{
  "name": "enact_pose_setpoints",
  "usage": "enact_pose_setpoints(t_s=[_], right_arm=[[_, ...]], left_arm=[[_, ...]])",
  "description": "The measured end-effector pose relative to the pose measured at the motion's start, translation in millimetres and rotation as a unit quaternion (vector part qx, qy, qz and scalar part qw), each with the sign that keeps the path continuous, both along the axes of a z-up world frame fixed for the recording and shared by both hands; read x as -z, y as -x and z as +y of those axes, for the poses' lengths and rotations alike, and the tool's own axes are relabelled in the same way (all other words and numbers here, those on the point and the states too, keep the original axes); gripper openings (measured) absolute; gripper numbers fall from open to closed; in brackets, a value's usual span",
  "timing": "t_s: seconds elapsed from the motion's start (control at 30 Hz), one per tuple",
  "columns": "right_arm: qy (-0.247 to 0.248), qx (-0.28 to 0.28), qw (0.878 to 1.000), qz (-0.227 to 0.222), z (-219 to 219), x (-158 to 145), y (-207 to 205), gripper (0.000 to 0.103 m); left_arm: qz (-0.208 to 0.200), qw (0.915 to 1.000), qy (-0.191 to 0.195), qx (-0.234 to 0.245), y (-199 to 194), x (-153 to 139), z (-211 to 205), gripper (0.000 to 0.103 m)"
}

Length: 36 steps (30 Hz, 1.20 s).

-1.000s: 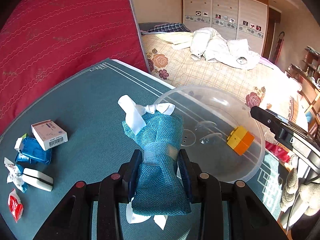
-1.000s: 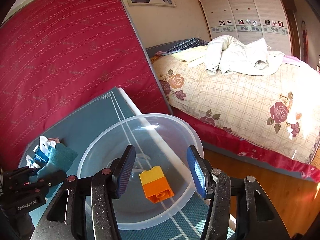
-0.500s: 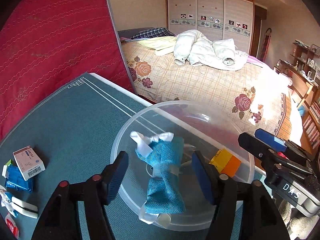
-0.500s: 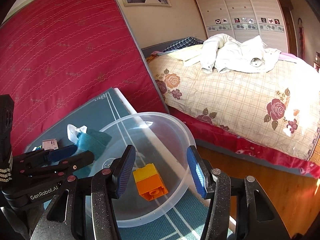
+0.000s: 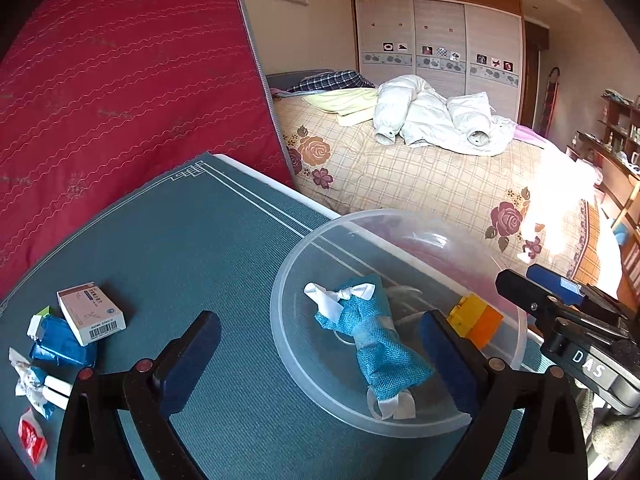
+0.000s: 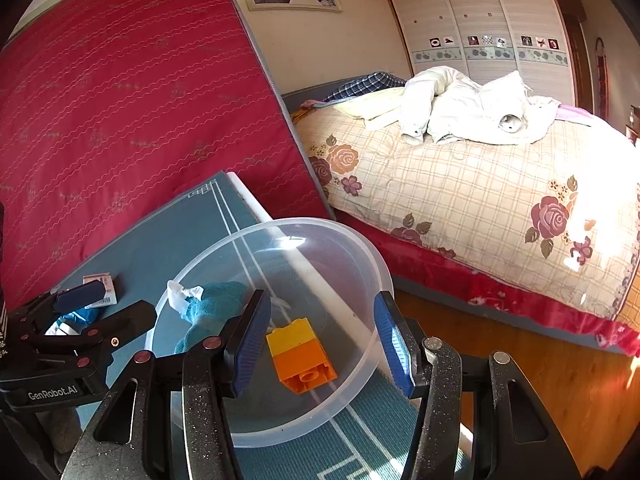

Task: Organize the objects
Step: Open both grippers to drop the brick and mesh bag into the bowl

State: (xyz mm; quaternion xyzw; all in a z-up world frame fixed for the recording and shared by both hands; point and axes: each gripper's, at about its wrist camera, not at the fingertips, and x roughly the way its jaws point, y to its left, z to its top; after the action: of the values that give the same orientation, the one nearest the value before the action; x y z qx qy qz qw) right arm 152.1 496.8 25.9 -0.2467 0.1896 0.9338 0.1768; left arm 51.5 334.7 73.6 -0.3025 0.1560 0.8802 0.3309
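Left tongs [image 5: 320,360] have just been opening and are standing spread, pouch [image 5: 374,344] lying free in bowl [image 5: 288,280] at lower centre, right tongs [image 6: 322,340] gaping empty above block [image 6: 300,354].

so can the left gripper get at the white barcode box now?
Probably yes. The left gripper is open and empty, and the box lies on bare mat, nothing stacked on top.

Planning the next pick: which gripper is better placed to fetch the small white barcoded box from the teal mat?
Left. The left gripper stands open and empty, the small white barcoded box nearby. The right gripper hovers over the clear plastic bowl, farther away.
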Motion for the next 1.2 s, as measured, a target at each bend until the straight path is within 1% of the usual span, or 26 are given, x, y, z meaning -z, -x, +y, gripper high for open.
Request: enact_pose_setpoints(t_s=[0.13, 0.47, 0.83, 0.9, 1.2], right_arm=[[-0.003, -0.003, 1.0, -0.001, -5.9, 0.5, -0.4, 0.062], [-0.018, -0.012, 1.0, -0.008, -21.4, -1.6, 1.4, 0.063], [-0.031, -0.028, 0.999, -0.019, -40.2, -1.1, 5.4, 0.065], [-0.034, -0.03, 0.999, -0.021, -44.4, -1.4, 6.3, 0.067], [-0.052, -0.043, 0.997, -0.025, -64.0, -4.7, 11.8, 0.068]], left_arm=[[0.003, 0.9999, 0.008, -0.014, -0.2, 1.7, -8.5, 0.103], [-0.002, 0.9994, 0.001, -0.035, -0.1, 2.5, -34.8, 0.103], [-0.033, 0.9972, -0.01, -0.066, 9.5, 13.4, -68.0, 0.103], [-0.039, 0.9966, -0.012, -0.071, 11.9, 15.3, -74.5, 0.103], [-0.051, 0.9938, -0.021, -0.097, 18.4, 19.5, -103.5, 0.103]])
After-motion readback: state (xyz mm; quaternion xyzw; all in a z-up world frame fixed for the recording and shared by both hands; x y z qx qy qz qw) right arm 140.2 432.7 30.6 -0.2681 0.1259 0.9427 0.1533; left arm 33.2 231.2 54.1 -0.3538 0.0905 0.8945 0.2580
